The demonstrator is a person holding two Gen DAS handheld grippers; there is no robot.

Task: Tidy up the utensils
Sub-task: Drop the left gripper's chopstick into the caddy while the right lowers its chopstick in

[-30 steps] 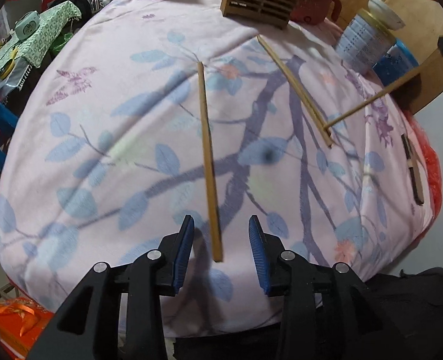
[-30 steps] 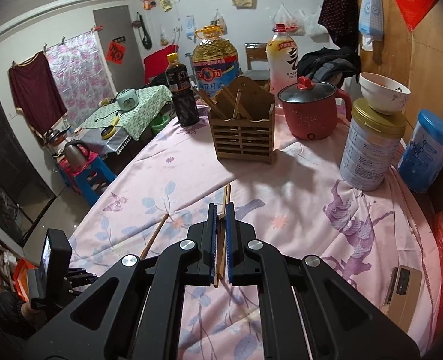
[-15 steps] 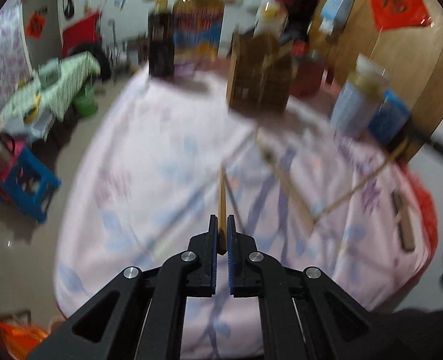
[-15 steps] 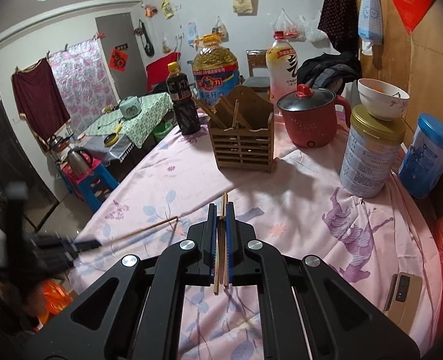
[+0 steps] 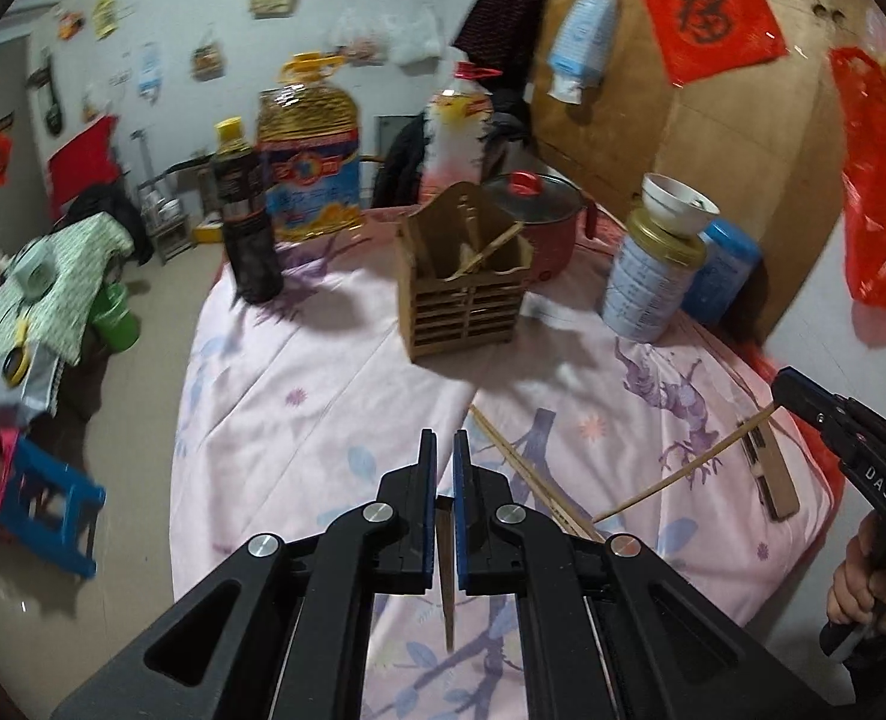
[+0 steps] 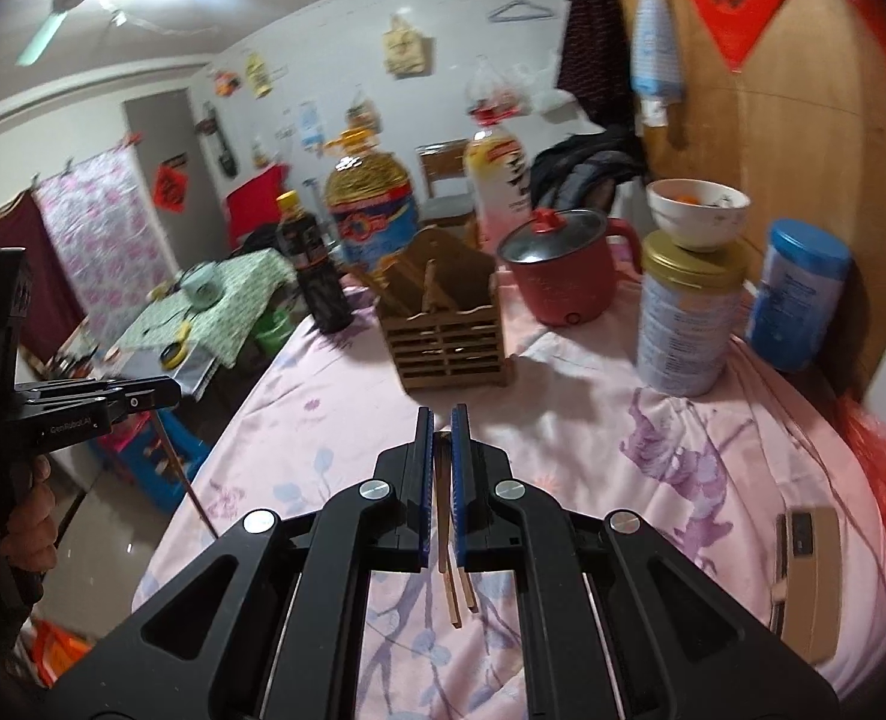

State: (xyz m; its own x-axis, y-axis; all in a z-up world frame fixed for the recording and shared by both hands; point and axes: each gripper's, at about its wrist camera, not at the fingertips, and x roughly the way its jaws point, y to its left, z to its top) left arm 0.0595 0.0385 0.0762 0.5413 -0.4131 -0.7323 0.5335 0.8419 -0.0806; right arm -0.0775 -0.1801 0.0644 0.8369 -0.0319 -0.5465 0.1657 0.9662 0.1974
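Grippers both sit closed on bamboo chopsticks above the pink floral tablecloth (image 5: 335, 396). The left gripper (image 5: 441, 483) pinches 1 thin chopstick (image 5: 446, 588), lifted off the cloth. The right gripper (image 6: 441, 468) clamps what look like 2 chopsticks (image 6: 451, 582), though blur makes the count uncertain. A slatted wooden utensil holder (image 6: 451, 333) stands ahead, beside a red lidded pot (image 6: 562, 273).

**My two handheld grippers: appearance**

Left gripper (image 5: 440, 468) and right gripper (image 6: 438, 450): matte black triangulated frames, silver pivot screws, blue-padded fingers (image 5: 426, 498). My bare hand (image 5: 862, 582) wraps a black grip (white lettering "DAS" on the side).
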